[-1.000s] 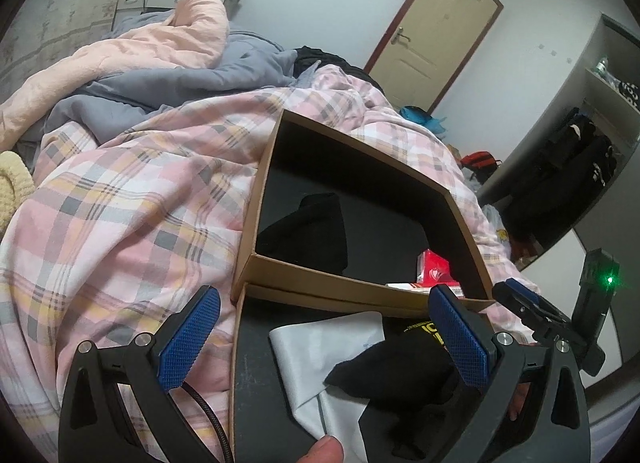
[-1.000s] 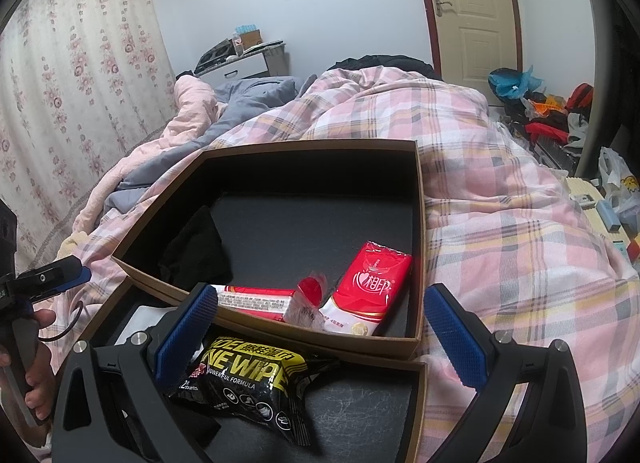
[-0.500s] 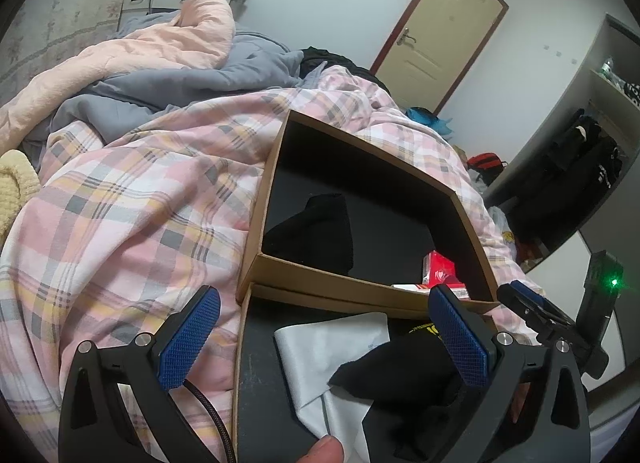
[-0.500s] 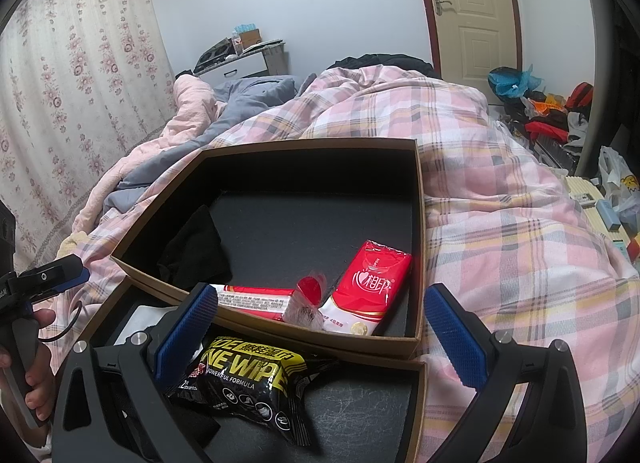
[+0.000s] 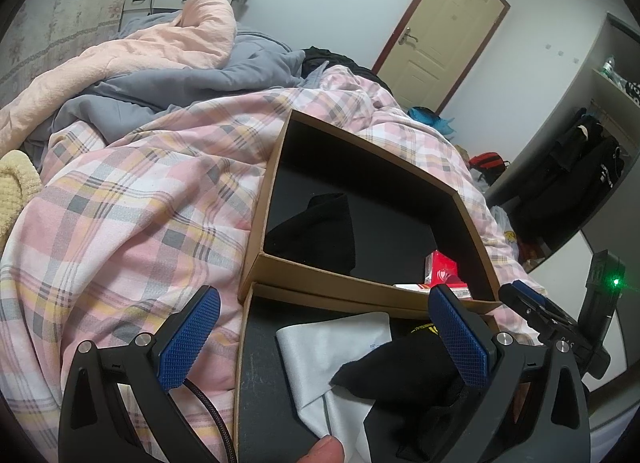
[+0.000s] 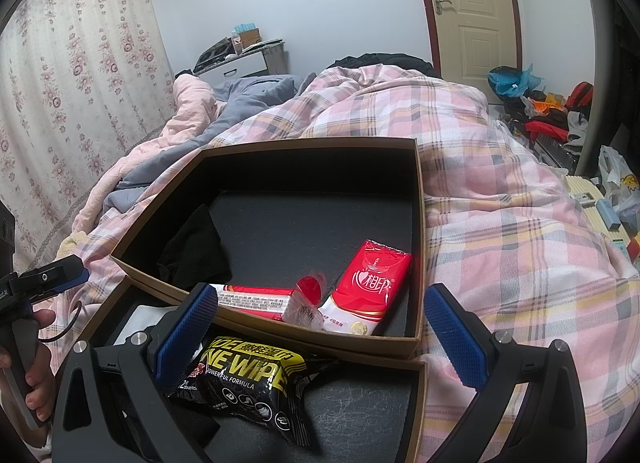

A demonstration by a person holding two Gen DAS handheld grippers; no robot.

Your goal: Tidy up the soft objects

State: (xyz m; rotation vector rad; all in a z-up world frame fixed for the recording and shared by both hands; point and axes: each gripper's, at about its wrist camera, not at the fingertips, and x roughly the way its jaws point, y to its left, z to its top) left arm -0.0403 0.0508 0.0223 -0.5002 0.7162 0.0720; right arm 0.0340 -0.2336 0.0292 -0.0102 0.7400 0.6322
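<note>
On the plaid bedding, two boxes: far box holds one black cloth, two red packs; near box one wipes pack. My left gripper and right gripper both spread, empty.

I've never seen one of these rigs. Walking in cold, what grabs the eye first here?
Probably the two brown boxes on the pink plaid quilt: the far box holds bright red tissue packs and a black cloth. The near box holds a black-and-yellow wipes pack, a grey cloth and another black cloth. Blue-padded fingers frame each view, spread wide and holding nothing.
</note>
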